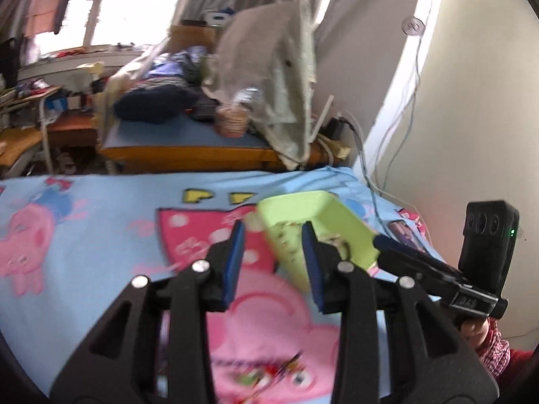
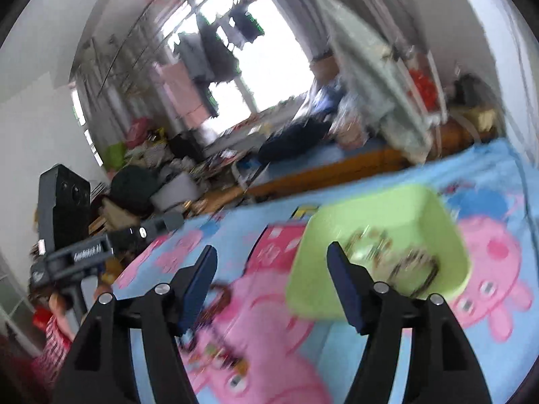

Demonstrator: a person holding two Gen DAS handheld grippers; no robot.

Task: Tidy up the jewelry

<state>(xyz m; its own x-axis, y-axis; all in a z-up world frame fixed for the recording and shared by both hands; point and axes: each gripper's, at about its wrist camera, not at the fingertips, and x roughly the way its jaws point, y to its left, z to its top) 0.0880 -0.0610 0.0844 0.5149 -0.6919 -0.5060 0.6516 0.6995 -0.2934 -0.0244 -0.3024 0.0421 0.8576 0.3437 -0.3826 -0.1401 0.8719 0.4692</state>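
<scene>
Cartoon-printed bedding, a blue blanket (image 1: 101,208) with pink pigs, serves as the work surface in a cluttered bedroom.

On that blanket sits a green tray (image 1: 323,215), the landmark for everything else. Inside it lie several pieces of jewelry (image 2: 397,256): small pale bits and a darker looped band near its front wall, all too blurred to name singly. So part of the sorting looks done. More loose jewelry (image 2: 215,346) remains on the blanket in front of the tray, a smeared scatter of beads and dark strands on the pink pig print, and that is probably what is left to gather.

Relative to the tray, the left gripper (image 1: 273,235) hovers at its near left corner, one blue pad overlapping the tray's inside in the left wrist view, the other over bare blanket. Its jaws stand partly apart with nothing between them. The right gripper (image 2: 273,256) hangs before the tray's left front edge, jaws spread and empty, the loose pieces lying low beside its left finger rather than between the pads. From the left wrist view the right gripper (image 1: 434,266) shows just past the tray's right side.
</scene>
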